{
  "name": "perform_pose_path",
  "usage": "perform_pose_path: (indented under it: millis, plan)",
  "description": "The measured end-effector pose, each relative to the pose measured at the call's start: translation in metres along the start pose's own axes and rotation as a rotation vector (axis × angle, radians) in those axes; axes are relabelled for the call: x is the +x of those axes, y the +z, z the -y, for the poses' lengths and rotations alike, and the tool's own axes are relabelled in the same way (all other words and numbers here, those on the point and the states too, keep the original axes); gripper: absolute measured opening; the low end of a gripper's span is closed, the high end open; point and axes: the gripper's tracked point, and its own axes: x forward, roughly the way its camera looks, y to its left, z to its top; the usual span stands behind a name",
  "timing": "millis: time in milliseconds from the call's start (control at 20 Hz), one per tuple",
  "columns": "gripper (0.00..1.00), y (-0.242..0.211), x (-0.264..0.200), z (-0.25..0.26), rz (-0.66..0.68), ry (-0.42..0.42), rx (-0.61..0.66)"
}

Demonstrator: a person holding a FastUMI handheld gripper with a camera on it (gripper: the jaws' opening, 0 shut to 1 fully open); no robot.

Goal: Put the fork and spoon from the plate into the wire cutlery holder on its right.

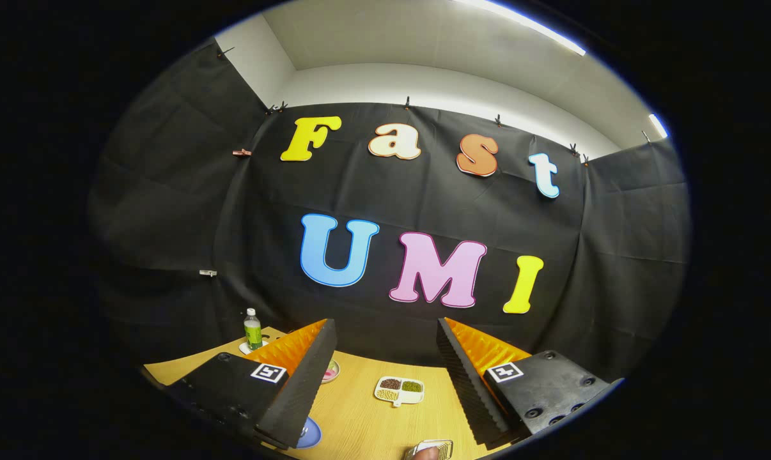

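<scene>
Your gripper [385,383] stands wide open with nothing between its fingers; it is raised above the wooden table [360,415] and tilted so that it looks mostly at the booth wall. Each finger carries a square black-and-white marker tag on its upper face.

Between the fingers, on the table just ahead, you see a small white divided dish [399,390] with three compartments holding dark, green and pale contents. Tucked against the inner side of the left finger [296,390] is a small round dish [332,370] with pinkish contents, partly hidden. Lower down, under that same finger, a blue plate [309,433] shows as a sliver; you cannot tell from here whether the fork and spoon lie on it.

To the right of the plate, at the near table edge, the top of the wire cutlery holder [436,446] is visible, with a fingertip [426,453] touching or just in front of it.

Beyond the left finger, at the far table corner, a clear bottle [252,329] with a green label stands upright on a white coaster
</scene>
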Motion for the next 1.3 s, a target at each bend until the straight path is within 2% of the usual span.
perform_pose_path:
  millis: [150,350,500,700,750,850,1000,1100,1300]
  plan:
    - [0.98,-0.026,0.004,-0.008,-0.092,0.033,0.002]
    - [0.98,-0.114,0.003,-0.051,-0.395,0.176,0.044]
    - [0.97,-0.173,-0.017,-0.091,-0.602,0.288,0.094]
    - [0.97,-0.244,-0.041,-0.137,-0.817,0.391,0.085]
    - [0.92,-0.263,-0.045,-0.145,-0.863,0.405,0.084]
    - [0.81,-0.300,-0.053,-0.161,-0.953,0.418,0.089]
    - [0.80,-0.342,-0.059,-0.179,-1.069,0.418,0.120]
    - [0.72,-0.367,-0.057,-0.189,-1.126,0.400,0.138]
    - [0.69,-0.406,-0.055,-0.199,-1.217,0.364,0.123]
